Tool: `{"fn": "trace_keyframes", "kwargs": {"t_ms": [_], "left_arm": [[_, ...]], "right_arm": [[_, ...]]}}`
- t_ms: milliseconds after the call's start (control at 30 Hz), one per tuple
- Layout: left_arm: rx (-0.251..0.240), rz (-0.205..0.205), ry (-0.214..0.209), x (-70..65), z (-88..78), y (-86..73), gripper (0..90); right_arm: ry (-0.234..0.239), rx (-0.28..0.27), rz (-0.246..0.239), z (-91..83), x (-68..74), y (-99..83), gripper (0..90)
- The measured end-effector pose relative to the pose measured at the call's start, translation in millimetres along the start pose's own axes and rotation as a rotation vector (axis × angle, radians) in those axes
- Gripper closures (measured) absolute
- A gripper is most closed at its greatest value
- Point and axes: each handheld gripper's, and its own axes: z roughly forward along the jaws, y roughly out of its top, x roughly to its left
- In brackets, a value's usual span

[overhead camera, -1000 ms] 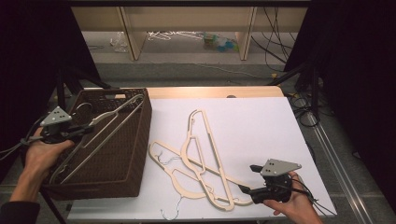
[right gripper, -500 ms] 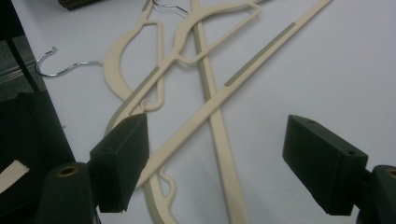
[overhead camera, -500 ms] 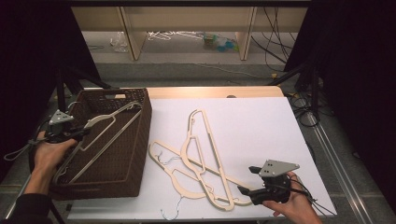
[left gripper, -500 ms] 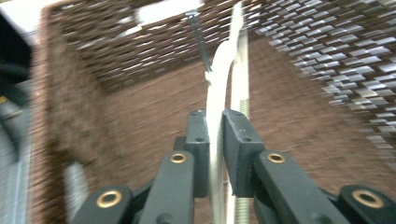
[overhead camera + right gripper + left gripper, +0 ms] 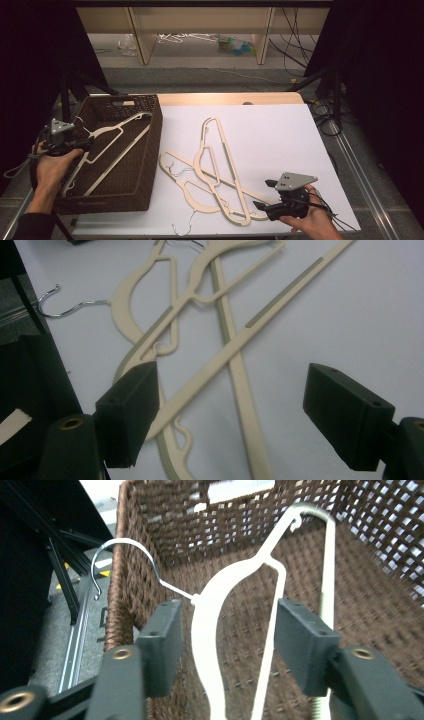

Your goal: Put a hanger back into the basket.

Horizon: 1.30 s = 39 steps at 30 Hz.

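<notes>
A cream hanger [image 5: 112, 145] with a wire hook lies slanted inside the brown wicker basket [image 5: 156, 131] at the table's left. My left gripper [image 5: 86, 145] is at the hanger's hook end over the basket's left side. Its jaws have just been opening. In the left gripper view the hanger's neck [image 5: 220, 585] runs between the pads [image 5: 159, 635] without touching them, and the left gripper [image 5: 227, 625] stands open. Three more cream hangers [image 5: 215, 165] lie crossed on the white tabletop. My right gripper [image 5: 262, 209] hovers open over their near ends [image 5: 235, 340], its pads [image 5: 131, 405] wide apart.
The white tabletop [image 5: 280, 135] has bare room at the right and back. Black stand legs [image 5: 67, 95] rise left of the basket. Cables [image 5: 325, 120] hang off the right edge. A low shelf [image 5: 200, 20] with clutter stands on the floor beyond the table.
The left gripper's jaws went from shut on the hanger's hook end to open. The hanger dropped lower and now rests in the basket. The right hand kept still.
</notes>
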Motion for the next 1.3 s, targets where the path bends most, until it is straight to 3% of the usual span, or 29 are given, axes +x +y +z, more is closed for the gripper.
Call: {"fn": "trace_keyframes", "kwargs": {"t_ms": [100,167,200,233,267,367,400,433,467,500,567,600,633,867,967,1033,1200,1300], "left_arm": [[-0.043,-0.012,-0.048,-9.7,-9.3,4.7,37.4],[-0.102,-0.014,-0.089,-25.1,-21.7,10.6,34.6],[-0.102,-0.014,-0.089,-25.1,-21.7,10.6,33.6],[-0.133,-0.009,-0.122,-40.6,-30.0,14.3,32.6],[-0.133,-0.009,-0.122,-40.6,-30.0,14.3,31.7],[-0.188,0.022,-0.194,-68.6,-43.0,18.8,29.9],[-0.201,0.032,-0.229,-78.7,-47.0,19.6,28.8],[-0.222,0.058,-0.286,-98.2,-52.9,20.2,26.1],[-0.222,0.058,-0.286,-98.2,-52.9,20.2,25.2],[-0.227,0.056,-0.311,-108.8,-55.6,19.6,25.2],[-0.245,0.091,-0.355,-126.5,-59.9,18.6,25.1],[-0.268,0.108,-0.4,-140.8,-62.6,17.2,24.2],[-0.274,0.093,-0.42,-147.6,-64.6,15.6,23.3],[-0.331,0.091,-0.495,-172.9,-69.5,3.9,22.2],[-0.344,0.134,-0.521,-182.2,-68.7,-4.3,21.4],[-0.355,0.137,-0.543,-189.3,-69.7,-12.6,20.6],[-0.364,0.233,-0.548,-209.4,-72.8,-33.4,19.6],[-0.355,0.243,-0.554,-215.4,-72.7,-38.7,19.4]], "right_arm": [[0.008,0.001,-0.006,0.9,1.5,-0.3,23.8],[0.004,-0.001,-0.004,1.4,1.8,-0.1,23.8],[0.004,-0.001,-0.004,1.4,1.8,-0.1,23.8],[0.003,0.006,0.006,2.6,2.2,-0.2,23.8],[0.003,0.006,0.006,2.6,2.2,-0.2,23.8],[0.002,0.011,0.0,5.9,3.0,-1.9,23.9],[0.003,0.014,0.003,6.8,3.3,-2.4,23.8],[0.01,0.017,0.004,7.8,3.0,-2.9,23.8],[0.007,0.014,0.004,8.1,2.7,-3.0,23.8],[0.007,0.014,0.004,8.1,2.7,-3.0,23.8],[0.007,0.015,0.013,8.2,2.3,-3.4,23.6],[-0.001,0.007,0.014,8.5,1.8,-3.5,23.6],[0.0,0.007,0.022,8.4,1.8,-3.4,23.4],[-0.008,-0.001,0.03,8.2,-0.2,-5.6,23.2],[-0.01,-0.002,0.037,8.2,0.0,-5.4,23.0],[-0.013,-0.004,0.037,8.5,0.7,-5.2,22.9],[-0.008,-0.002,0.037,9.9,1.5,-5.2,22.4],[-0.006,-0.002,0.036,10.5,2.0,-5.5,22.4]]}}
